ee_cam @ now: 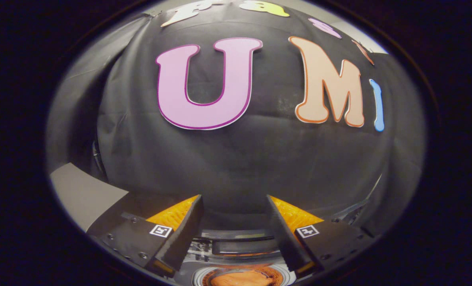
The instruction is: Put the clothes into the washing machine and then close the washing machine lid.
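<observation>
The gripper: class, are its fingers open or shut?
Open: the gripper has its fingers spread wide, nothing between them, above the washing machine.

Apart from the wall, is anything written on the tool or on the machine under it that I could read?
No readable words or numbers.
Two square markers, one on each side of the tool: black-and-white patterns, not text.
Washing machine below the open fingers, with orange cloth inside: no legible writing on the part seen.

Hand-held gripper spread wide, empty — washing machine below holds orange clothes.
</observation>
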